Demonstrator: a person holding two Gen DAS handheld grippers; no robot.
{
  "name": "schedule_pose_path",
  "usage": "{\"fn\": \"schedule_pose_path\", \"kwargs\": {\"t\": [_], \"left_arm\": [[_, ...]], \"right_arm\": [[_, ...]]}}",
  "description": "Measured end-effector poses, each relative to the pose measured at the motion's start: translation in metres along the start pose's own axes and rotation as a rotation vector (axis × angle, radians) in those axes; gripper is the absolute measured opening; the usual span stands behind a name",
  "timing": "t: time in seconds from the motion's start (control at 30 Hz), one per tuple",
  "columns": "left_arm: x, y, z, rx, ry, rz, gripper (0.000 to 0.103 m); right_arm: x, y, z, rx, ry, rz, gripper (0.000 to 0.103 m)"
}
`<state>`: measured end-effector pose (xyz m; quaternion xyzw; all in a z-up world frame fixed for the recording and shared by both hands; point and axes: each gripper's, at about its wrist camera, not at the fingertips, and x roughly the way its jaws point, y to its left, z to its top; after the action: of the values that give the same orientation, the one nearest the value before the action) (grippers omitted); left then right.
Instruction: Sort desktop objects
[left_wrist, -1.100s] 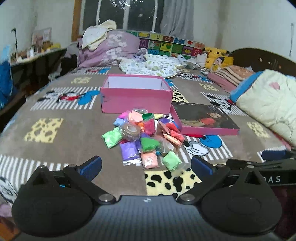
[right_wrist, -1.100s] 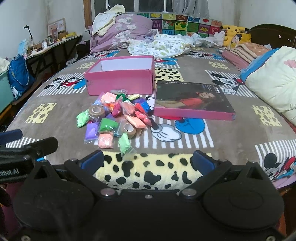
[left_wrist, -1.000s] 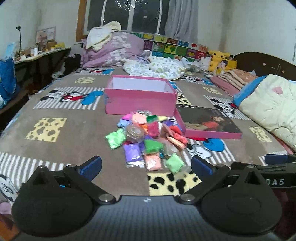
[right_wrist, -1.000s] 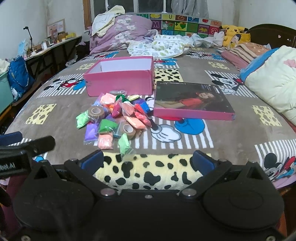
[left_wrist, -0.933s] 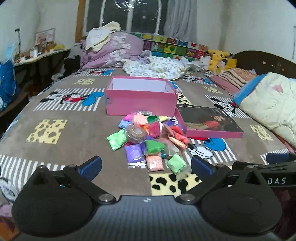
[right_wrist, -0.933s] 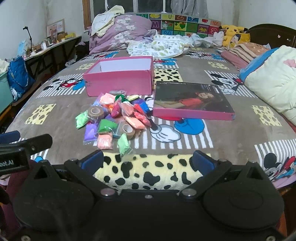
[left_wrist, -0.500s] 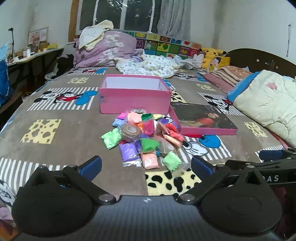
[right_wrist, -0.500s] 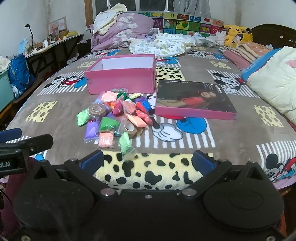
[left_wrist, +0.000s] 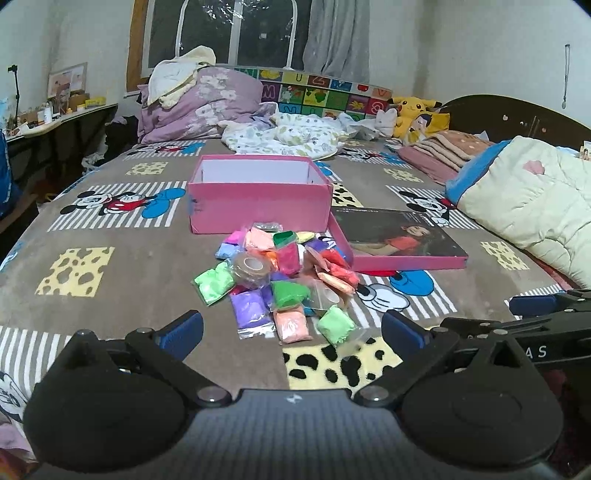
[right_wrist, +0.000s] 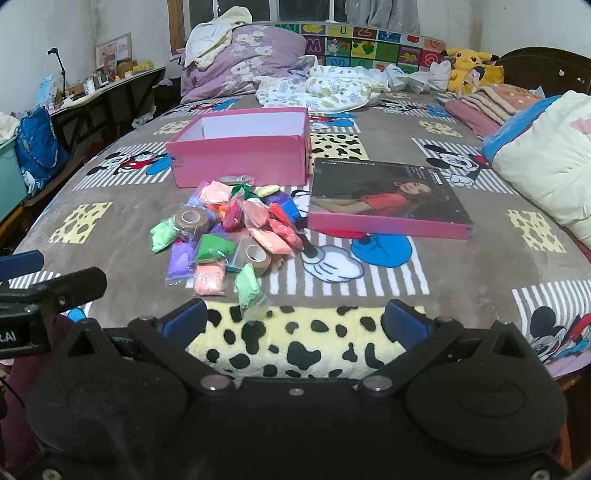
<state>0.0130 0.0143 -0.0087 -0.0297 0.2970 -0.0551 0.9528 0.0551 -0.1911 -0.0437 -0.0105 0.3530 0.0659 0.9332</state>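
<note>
At the left, the left gripper (left_wrist: 291, 328) hangs low over the near edge of the Mickey Mouse patterned brown blanket (left_wrist: 110, 236), its blue-tipped fingers spread wide with nothing between them. Ahead of it lies the heap of small clear plastic bags of coloured clay (left_wrist: 284, 280), with two rolls of brown tape (left_wrist: 253, 266) mixed in, just in front of the open pink cardboard box (left_wrist: 258, 206), whose white inside looks empty from here. Nothing seems sorted yet. The bags overlap and their film is slack and slippery, so a pinch on a loose corner could let a bag slide out, and a wide bite could drag two at once. The soft blanket gives under pressure, so pressing down may bury a fingertip. Right of the heap, the flat pink lid with a woman's photo (left_wrist: 399, 243) lies touching the box corner; a sweeping reach could knock it. Farthest right, the right gripper (right_wrist: 295, 323) is likewise wide open and empty, and both tools converging on the heap could collide.
</note>
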Motion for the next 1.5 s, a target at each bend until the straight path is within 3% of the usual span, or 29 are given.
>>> {"fn": "schedule_pose_path", "kwargs": {"t": [0.9, 1.23, 1.4, 1.5], "left_arm": [[0.005, -0.001, -0.003, 0.007, 0.013, 0.002, 0.103], [0.039, 0.012, -0.004, -0.026, 0.014, 0.002, 0.103], [0.066, 0.017, 0.0, -0.033, 0.042, -0.004, 0.103], [0.084, 0.018, 0.002, -0.036, 0.058, 0.004, 0.103]], "right_arm": [[0.008, -0.002, -0.003, -0.006, 0.018, 0.017, 0.103], [0.029, -0.02, -0.001, 0.005, -0.024, 0.041, 0.103], [0.051, -0.028, 0.002, -0.042, -0.104, 0.056, 0.103], [0.072, -0.029, 0.008, -0.085, -0.08, 0.084, 0.103]]}}
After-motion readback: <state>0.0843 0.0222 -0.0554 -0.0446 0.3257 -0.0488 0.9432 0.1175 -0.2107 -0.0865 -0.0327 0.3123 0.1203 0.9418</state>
